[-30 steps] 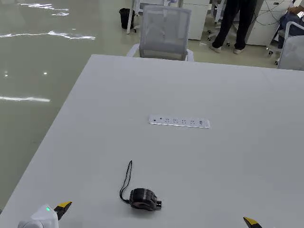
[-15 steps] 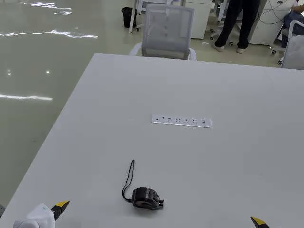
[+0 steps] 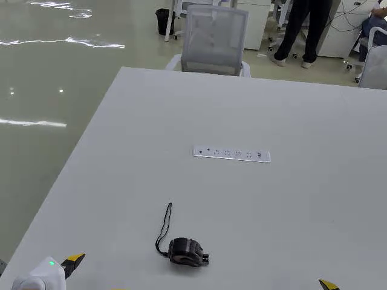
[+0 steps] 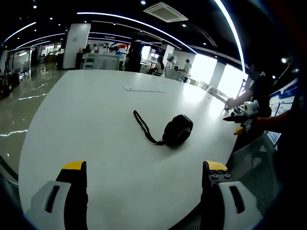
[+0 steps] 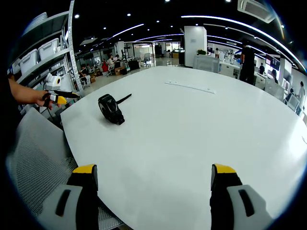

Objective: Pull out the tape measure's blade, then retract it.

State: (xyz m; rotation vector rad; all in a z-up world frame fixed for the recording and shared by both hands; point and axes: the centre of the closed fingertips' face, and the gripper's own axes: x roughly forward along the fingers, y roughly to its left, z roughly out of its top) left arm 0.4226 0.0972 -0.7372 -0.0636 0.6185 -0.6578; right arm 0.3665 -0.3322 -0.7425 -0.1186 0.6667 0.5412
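Note:
A black tape measure (image 3: 186,252) with a black wrist cord (image 3: 163,228) lies on the white table (image 3: 242,115) near its front edge, blade fully in. It also lies ahead of the left gripper (image 4: 144,173), tape measure (image 4: 178,129) slightly right of centre. The right gripper (image 5: 154,176) sees the tape measure (image 5: 110,108) ahead to its left. Both grippers stand open and hold nothing, each well short of the tape measure. In the head view the left gripper's yellow tip (image 3: 74,258) shows at bottom left, and the right gripper's tip (image 3: 328,284) at bottom right.
A white power strip (image 3: 232,154) lies mid-table beyond the tape measure. A grey mesh chair (image 3: 213,41) stands at the table's far edge. A person (image 3: 302,30) stands beyond it. Shiny floor lies left of the table.
The view has shifted slightly. The left gripper's tip has dropped a little lower at bottom left. The tape measure has not moved.

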